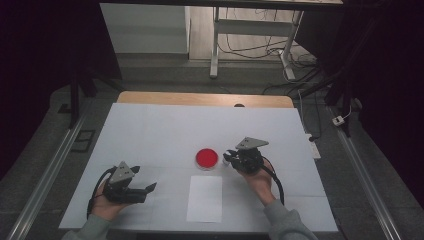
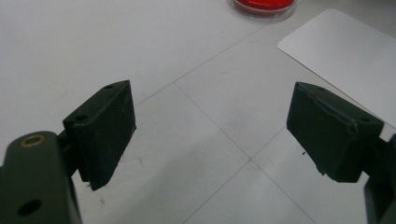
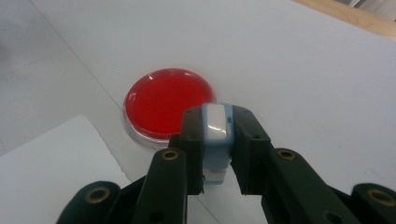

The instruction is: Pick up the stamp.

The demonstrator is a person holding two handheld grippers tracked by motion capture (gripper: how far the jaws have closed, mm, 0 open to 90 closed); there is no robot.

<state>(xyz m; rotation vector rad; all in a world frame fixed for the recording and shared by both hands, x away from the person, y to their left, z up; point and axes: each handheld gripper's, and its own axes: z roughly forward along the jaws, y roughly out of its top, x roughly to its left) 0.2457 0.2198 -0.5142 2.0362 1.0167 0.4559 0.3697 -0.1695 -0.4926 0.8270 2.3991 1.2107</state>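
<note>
So the right gripper (image 3: 217, 140) has its fingers clamped on a small blue-white stamp (image 3: 216, 128), upright, red ink pad (image 3: 163, 100) just ahead; left gripper (image 2: 210, 135) fingers open, empty, farther off.

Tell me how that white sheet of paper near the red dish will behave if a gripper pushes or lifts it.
The sheet of paper lies flat and thin on the table, so it probably slides easily when pushed. Lifted by one edge, it would likely droop. With no raised edge showing, the left gripper may struggle to catch it.
</note>
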